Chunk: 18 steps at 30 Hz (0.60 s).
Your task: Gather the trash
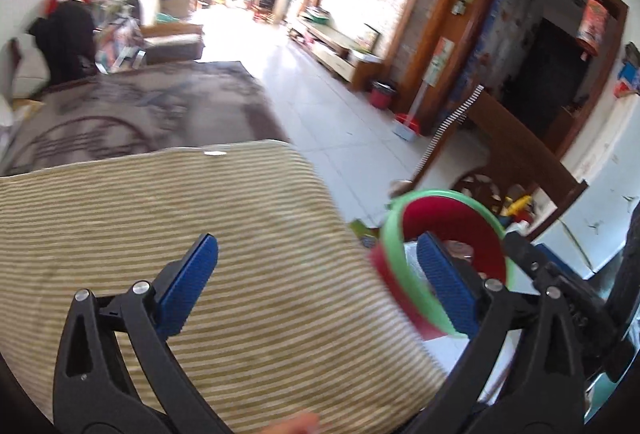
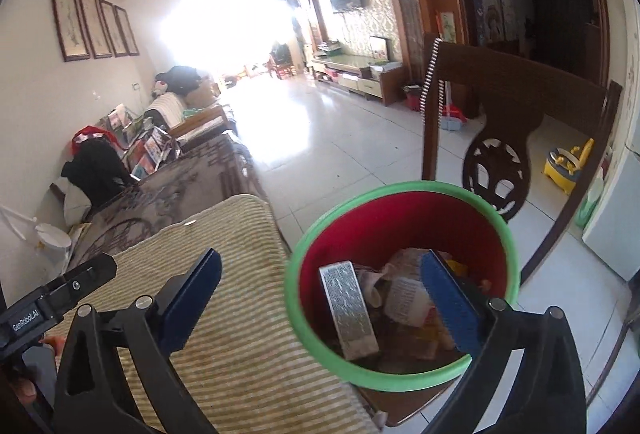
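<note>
A red bin (image 2: 404,218) with a green rim stands beside a cloth (image 2: 236,318) striped olive and cream, beyond it a grey-brown patterned cover (image 1: 132,113), dark brown chair (image 2: 516,105) and white floor tiles (image 2: 344,145).

A soft, ribbed olive-and-cream striped cloth (image 2: 240,334) lies lower left, beside a smooth red plastic bin with a green rim (image 2: 400,290) holding crumpled printed paper (image 2: 408,298), near a dark carved wooden chair (image 2: 504,113) over glossy white floor tiles (image 2: 328,153).
</note>
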### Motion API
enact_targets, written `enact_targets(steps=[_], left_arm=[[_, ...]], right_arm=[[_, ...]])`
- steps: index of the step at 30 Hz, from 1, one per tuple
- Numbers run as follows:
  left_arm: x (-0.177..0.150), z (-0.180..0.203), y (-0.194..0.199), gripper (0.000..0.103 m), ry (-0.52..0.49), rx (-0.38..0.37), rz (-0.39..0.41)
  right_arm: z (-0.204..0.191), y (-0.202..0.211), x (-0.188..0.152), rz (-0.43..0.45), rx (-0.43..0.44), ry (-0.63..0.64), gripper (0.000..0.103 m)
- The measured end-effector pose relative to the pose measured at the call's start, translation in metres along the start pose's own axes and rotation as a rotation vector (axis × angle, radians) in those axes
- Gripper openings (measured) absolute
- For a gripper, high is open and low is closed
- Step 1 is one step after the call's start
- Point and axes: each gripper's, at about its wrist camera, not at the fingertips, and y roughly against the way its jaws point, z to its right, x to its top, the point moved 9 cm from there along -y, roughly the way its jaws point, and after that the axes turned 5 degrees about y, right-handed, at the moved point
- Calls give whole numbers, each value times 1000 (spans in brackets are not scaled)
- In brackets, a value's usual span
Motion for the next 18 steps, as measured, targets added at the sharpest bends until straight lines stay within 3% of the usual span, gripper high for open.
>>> enact_targets(steps=[4, 7, 10, 12, 15, 18], left_arm=[[5, -51, 52, 98, 32, 112, 98], [6, -81, 95, 98, 31, 192, 201], [8, -96, 126, 98, 38, 199, 277], [7, -107, 140, 98, 47, 206, 288], [6, -123, 153, 98, 80, 234, 285], [5, -136, 164, 98, 110, 234, 291]], right_arm=[[-65, 16, 5, 43, 110, 59, 96], [-107, 44, 13, 169, 160, 76, 96], [-136, 70, 22, 287, 91, 107, 96], [-149, 72, 13, 286, 29, 129, 96], [-160, 83, 2, 326, 64, 102, 96], [-176, 83, -6, 270, 69, 99, 96]])
